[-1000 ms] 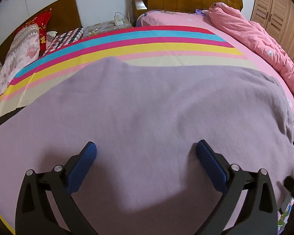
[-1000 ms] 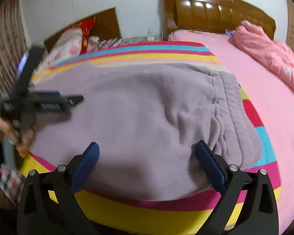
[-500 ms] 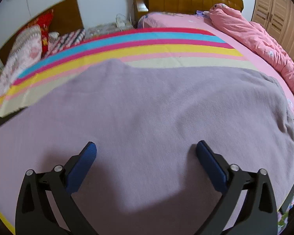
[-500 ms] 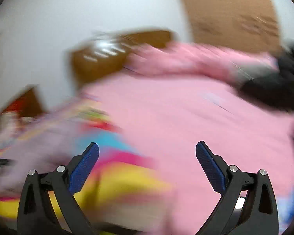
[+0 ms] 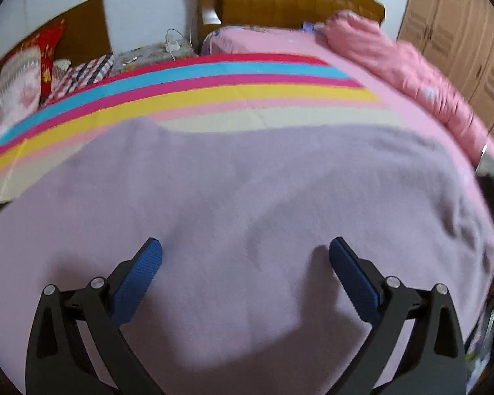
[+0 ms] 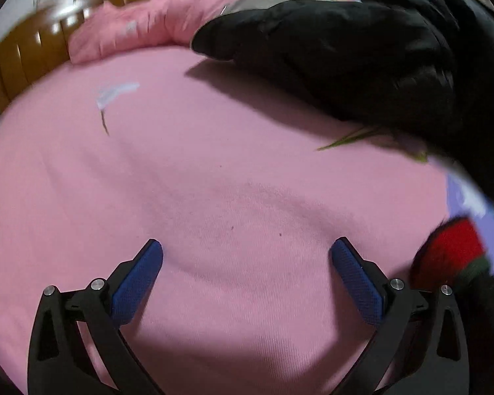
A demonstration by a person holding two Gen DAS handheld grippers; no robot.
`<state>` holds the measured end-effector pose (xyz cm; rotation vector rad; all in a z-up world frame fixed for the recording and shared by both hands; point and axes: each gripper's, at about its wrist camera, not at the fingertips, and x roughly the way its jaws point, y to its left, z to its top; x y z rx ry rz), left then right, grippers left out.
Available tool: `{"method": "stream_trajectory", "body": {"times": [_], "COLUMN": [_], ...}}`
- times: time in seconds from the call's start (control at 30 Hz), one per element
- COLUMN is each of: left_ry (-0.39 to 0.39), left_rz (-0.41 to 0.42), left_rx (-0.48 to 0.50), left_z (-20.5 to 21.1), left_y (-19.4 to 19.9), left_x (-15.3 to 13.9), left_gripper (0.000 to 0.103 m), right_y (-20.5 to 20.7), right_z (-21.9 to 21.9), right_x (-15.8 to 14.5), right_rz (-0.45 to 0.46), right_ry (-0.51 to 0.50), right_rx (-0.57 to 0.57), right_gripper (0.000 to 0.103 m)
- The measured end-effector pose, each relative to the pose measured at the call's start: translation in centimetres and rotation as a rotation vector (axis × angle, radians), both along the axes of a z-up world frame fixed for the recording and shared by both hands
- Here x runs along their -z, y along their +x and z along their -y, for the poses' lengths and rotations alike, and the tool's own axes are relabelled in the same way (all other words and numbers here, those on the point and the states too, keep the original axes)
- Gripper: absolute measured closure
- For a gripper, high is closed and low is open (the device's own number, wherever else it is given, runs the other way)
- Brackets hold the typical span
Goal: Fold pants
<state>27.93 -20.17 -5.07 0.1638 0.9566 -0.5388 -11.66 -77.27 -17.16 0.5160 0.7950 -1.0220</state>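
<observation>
The lilac fleece pants (image 5: 247,204) lie spread flat across the bed and fill most of the left wrist view. My left gripper (image 5: 245,260) hovers just above their near part, open, with nothing between its blue pads (image 5: 138,276). The pants do not show in the right wrist view. My right gripper (image 6: 247,260) is open over bare pink bedsheet (image 6: 197,181), holding nothing.
A rainbow-striped blanket (image 5: 187,89) lies under the pants, with pillows (image 5: 19,75) at far left and a wooden headboard (image 5: 280,0) behind. A pink quilt (image 5: 411,75) runs along the right. A black garment (image 6: 362,42) and a red-and-black item (image 6: 451,256) lie near my right gripper.
My right gripper has swung right, away from the pants, to the plain pink sheet beside the black garment. The left gripper has barely moved and stays open over the pants.
</observation>
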Motion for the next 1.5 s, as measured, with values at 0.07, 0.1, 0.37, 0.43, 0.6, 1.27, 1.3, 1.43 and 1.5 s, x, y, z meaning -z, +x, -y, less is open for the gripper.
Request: {"method": "stream_trajectory", "body": {"times": [0.07,0.1,0.37,0.43,0.6,1.27,1.3,1.43,1.5], "left_ry": [0.011,0.031,0.026,0.020,-0.015,-0.014,-0.014,-0.017,-0.016], "left_rz": [0.005,0.010,0.010,0.010,0.003,0.002,0.002,0.001,0.002], "left_rx": [0.002,0.006,0.011,0.011,0.008,0.010,0.010,0.011,0.010], "left_z": [0.1,0.4,0.2,0.2,-0.2,-0.2,-0.2,-0.2,-0.2], "left_y": [-0.1,-0.1,-0.1,-0.1,0.1,0.0,0.0,0.1,0.0], "left_x": [0.0,0.1,0.1,0.1,0.0,0.1,0.1,0.1,0.1], "left_gripper": [0.002,0.002,0.002,0.002,0.002,0.002,0.002,0.002,0.002], "right_y": [-0.6,-0.6,-0.2,0.2,0.3,0.3,0.3,0.3,0.3], "right_z": [0.2,0.1,0.7,1.1,1.2,1.3,1.3,1.3,1.3], "right_x": [0.2,0.2,-0.2,0.1,0.2,0.3,0.3,0.3,0.3], "right_rz": [0.032,0.026,0.000,0.001,0.002,0.001,0.001,0.001,0.001], "right_ry": [0.029,0.023,0.017,0.017,0.019,0.018,0.018,0.018,0.018], "right_rx": [-0.001,-0.001,0.000,0.000,0.000,-0.001,-0.001,-0.001,-0.001], "right_gripper": [0.004,0.004,0.004,0.004,0.004,0.004,0.004,0.004,0.004]}}
